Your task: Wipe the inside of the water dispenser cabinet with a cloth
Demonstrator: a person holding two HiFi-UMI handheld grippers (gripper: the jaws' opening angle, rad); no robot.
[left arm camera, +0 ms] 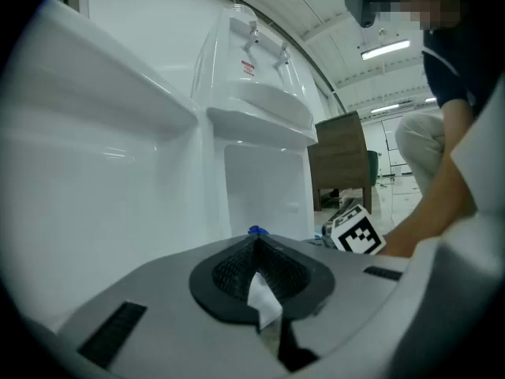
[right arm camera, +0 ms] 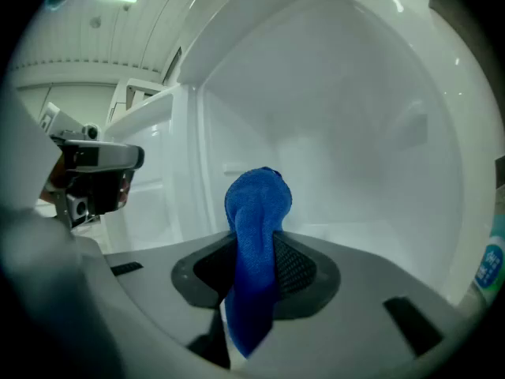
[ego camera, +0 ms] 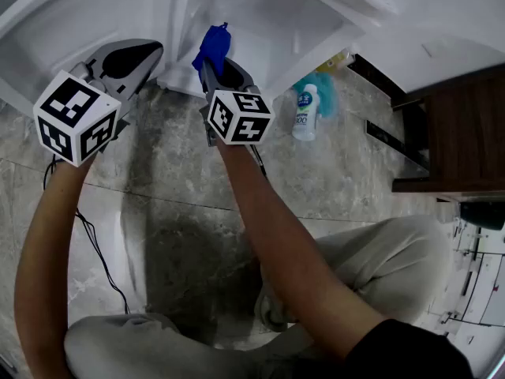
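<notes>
The white water dispenser's cabinet [ego camera: 272, 22] stands open at floor level, its door [ego camera: 87, 10] swung to the left. My right gripper [ego camera: 215, 54] is shut on a blue cloth [ego camera: 211, 44] and sits at the cabinet's mouth. In the right gripper view the blue cloth [right arm camera: 256, 243] sticks up from the jaws, short of the white inner walls [right arm camera: 355, 148]. My left gripper [ego camera: 150, 52] hovers by the door, shut, with only a small white sliver at its pads' seam [left arm camera: 263, 297]. The left gripper view shows the dispenser's taps [left arm camera: 264, 46] above.
A white bottle [ego camera: 305, 113] and a teal item [ego camera: 323, 91] stand on the stone floor right of the cabinet. A dark wooden cabinet [ego camera: 461, 125] is further right. A black cable [ego camera: 99, 251] runs along the floor by my left knee.
</notes>
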